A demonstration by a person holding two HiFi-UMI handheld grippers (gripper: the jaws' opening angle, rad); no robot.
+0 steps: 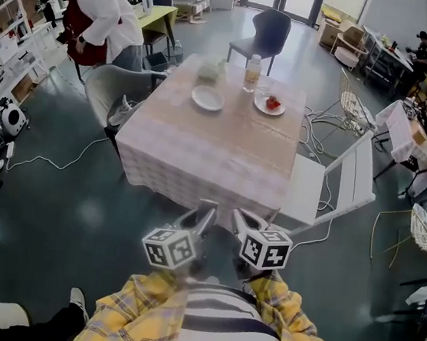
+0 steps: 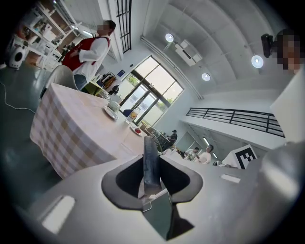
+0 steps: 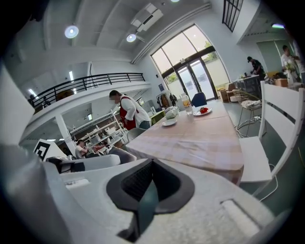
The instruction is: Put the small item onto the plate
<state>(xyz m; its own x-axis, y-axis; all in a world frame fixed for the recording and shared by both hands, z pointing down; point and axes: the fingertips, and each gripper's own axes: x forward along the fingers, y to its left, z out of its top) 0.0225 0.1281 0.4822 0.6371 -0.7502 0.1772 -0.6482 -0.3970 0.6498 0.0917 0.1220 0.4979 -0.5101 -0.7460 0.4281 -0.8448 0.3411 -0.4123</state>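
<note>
You are holding the left claw [image 1: 205, 213] and right claw [image 1: 243, 220] closed, empty. The small item [image 1: 273, 102] is sitting far ahead, right of the plate [image 1: 208, 98]; be opening one claw while approaching.

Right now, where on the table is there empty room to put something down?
The near half of the table is bare, from the front edge up to the empty plate. The far end is crowded: that plate, the second plate with the red item, the bottle and a pale bundle.
</note>
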